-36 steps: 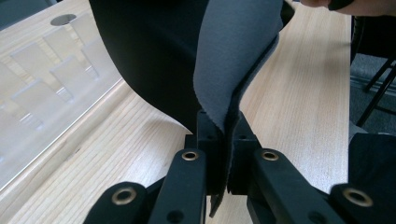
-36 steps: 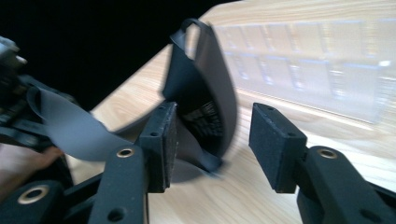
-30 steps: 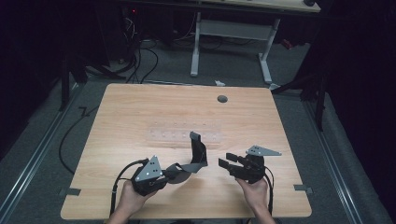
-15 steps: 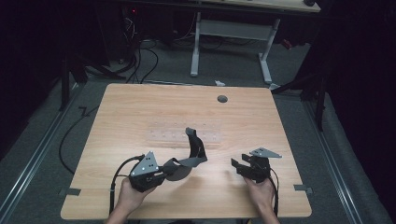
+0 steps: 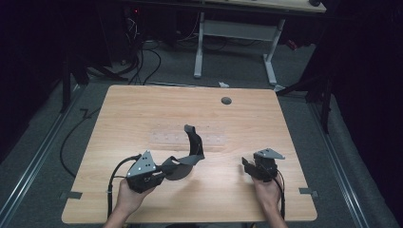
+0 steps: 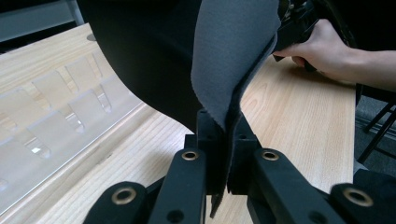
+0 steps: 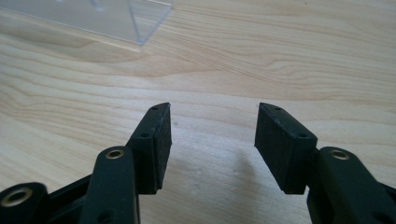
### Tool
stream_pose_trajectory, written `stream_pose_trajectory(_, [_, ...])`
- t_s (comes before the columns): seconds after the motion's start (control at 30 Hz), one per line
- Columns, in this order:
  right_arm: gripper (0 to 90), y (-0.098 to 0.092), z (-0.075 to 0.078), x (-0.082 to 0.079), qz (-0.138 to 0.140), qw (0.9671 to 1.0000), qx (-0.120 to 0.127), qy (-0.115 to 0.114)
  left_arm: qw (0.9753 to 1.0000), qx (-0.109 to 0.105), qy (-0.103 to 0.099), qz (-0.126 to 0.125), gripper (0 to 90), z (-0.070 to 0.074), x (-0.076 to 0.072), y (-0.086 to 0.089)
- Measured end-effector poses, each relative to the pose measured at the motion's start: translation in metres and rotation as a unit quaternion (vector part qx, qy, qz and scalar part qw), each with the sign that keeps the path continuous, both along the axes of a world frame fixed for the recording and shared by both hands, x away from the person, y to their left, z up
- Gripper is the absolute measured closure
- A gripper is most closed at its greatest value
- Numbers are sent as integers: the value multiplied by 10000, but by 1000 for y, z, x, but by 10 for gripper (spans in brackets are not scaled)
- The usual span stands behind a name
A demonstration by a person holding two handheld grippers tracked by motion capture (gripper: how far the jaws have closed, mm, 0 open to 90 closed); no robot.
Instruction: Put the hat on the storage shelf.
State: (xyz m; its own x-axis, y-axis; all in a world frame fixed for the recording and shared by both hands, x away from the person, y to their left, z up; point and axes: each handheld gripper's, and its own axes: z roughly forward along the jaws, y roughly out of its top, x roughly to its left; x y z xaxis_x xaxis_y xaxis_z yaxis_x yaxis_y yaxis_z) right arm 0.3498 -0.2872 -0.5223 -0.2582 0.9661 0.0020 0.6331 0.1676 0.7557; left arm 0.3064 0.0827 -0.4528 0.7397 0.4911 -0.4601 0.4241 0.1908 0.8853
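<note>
Since half a second ago, the right claw [image 5: 250, 167] has drawn back, open and empty, right of the clear rack [image 5: 190, 139]. Left claw [image 5: 167, 170] pinches a curved, dark, felt-faced pad [image 5: 194, 145] arching over the rack on the pale wooden surface [image 5: 266, 118].

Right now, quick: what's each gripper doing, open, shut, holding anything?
Left gripper: shut on the edge of the dark grey pad, lifting it off the table.
Right gripper: open, holding nothing, just above the wooden table.
</note>
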Motion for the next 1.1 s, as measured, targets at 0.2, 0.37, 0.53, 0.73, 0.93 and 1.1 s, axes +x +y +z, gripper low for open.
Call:
stream_pose_trajectory(0.2, [443,-4,-7,6,-131,9997,-115,151,9999,20,20,100,867,4,3,2])
stream_pose_trajectory(0.37, [417,-5,-8,6,-104,9997,-124,156,9998,20,51,203,867,8,7,4])
stream_pose_trajectory(0.53, [398,-3,-8,6,-72,9997,-155,170,9994,-85,105,306,866,13,11,7])
stream_pose_trajectory(0.73, [397,-3,-8,6,-78,9997,-151,170,9993,1,70,368,867,20,12,9])
stream_pose_trajectory(0.93, [396,-3,-8,6,-78,9997,-141,170,9987,-75,61,497,866,26,17,11])
stream_pose_trajectory(1.1, [394,-3,-9,6,-62,9997,-154,157,9983,-178,51,554,866,31,22,14])
